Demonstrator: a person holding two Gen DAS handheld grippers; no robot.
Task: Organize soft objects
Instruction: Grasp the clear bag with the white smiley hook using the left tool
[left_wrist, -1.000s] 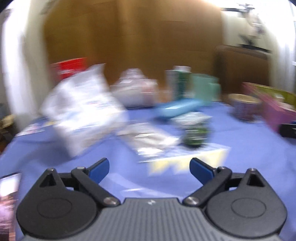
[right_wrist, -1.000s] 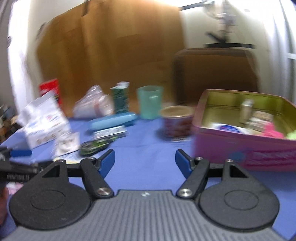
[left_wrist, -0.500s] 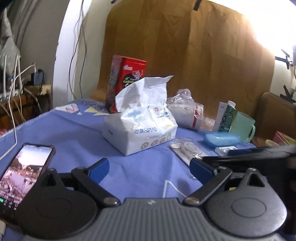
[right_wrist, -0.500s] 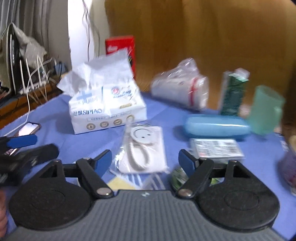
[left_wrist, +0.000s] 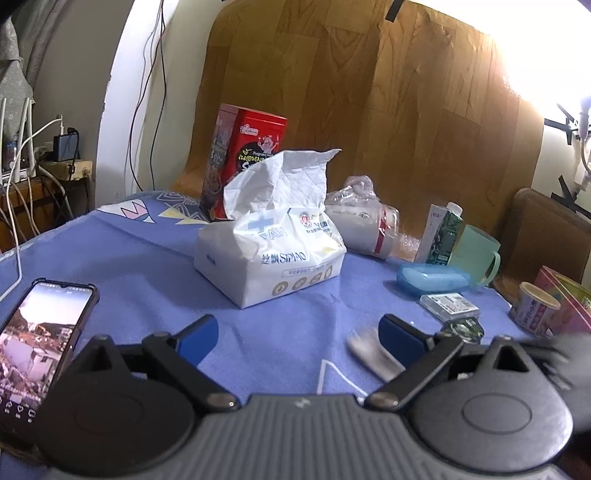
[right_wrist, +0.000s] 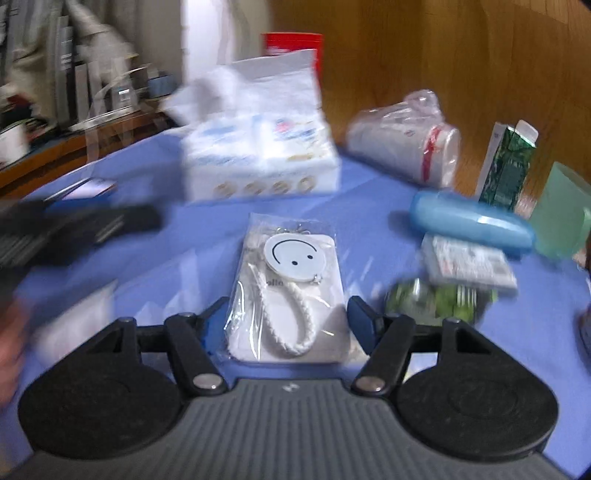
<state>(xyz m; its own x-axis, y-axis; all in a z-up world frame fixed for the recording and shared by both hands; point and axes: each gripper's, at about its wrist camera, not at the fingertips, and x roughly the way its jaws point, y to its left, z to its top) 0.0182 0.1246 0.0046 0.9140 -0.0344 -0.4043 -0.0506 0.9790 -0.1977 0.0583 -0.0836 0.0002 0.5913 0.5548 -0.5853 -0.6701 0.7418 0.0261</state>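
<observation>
Here right gripper (right_wrist: 286, 319) gapes wide, straddling smiley packet (right_wrist: 290, 291); left gripper (left_wrist: 297, 336) empty.

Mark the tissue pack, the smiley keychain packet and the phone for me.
tissue pack (left_wrist: 273, 266): left wrist view, printed front face.
smiley keychain packet (right_wrist: 291, 291): right wrist view, centre of the clear bag.
phone (left_wrist: 40, 332): left wrist view, lit screen.

I see a glossy plastic tissue pack (left_wrist: 271, 254) on matt blue cloth (left_wrist: 140, 251), with a wood-grain backboard (left_wrist: 369, 110) at upper centre.
</observation>
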